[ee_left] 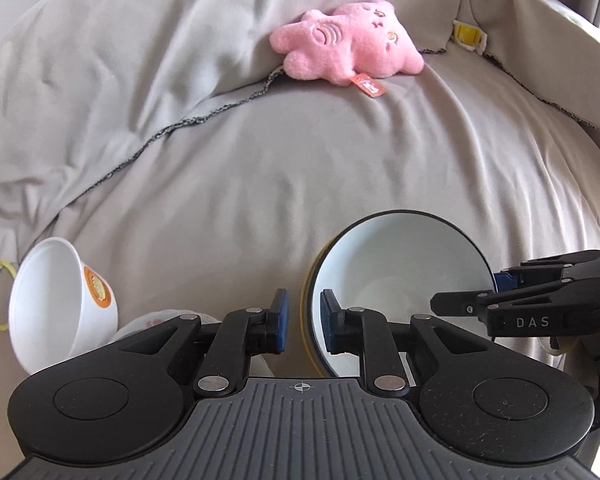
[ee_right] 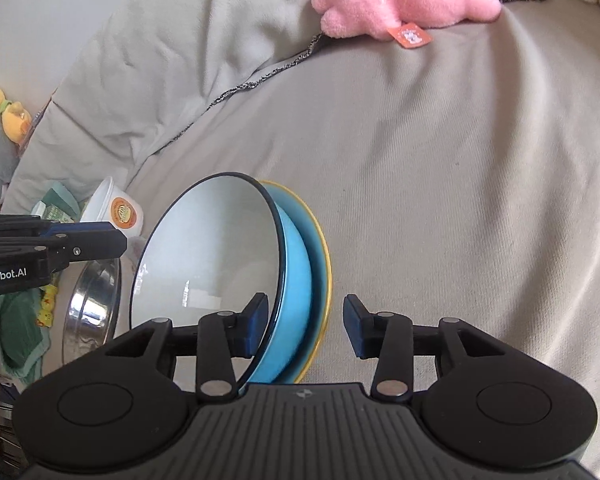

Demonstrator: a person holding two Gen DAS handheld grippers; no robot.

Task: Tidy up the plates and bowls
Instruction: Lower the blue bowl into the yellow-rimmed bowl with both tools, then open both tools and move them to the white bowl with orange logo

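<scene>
Both tongs hang over a bed draped in a grey sheet [ee_left: 260,184], pointing down at a tilted pair of dishes near its near edge. The blue bowl [ee_right: 296,280], white inside with a dark rim, stands almost on its edge, and nested against its outer side is a blue plate [ee_right: 322,264] with a yellow rim. The left tongs [ee_left: 302,322] straddle the rim of this pair: one blue pad sits inside the bowl and the other outside, with a narrow gap showing, so they are slightly spread and not pinching the rim. The right tongs [ee_right: 306,328] are spread wider; their left finger lies inside the bowl, their right finger stands clear of the plate's yellow rim, and both dishes sit loosely between them without being pressed. Toward the left edge of the bed a white bowl [ee_left: 60,300] with an orange emblem lies tipped on its side, and just beside it a second pale bowl [ee_left: 156,322] peeks out from under the left tongs. A shiny steel bowl [ee_right: 92,312] leans up next to the blue one on that same side. Far up the bed, well apart from the dishes, a pink plush toy [ee_left: 348,46] lies on a fold of the sheet. At the far left edge, a grey and yellow stuffed toy [ee_right: 0,132] sits.
</scene>
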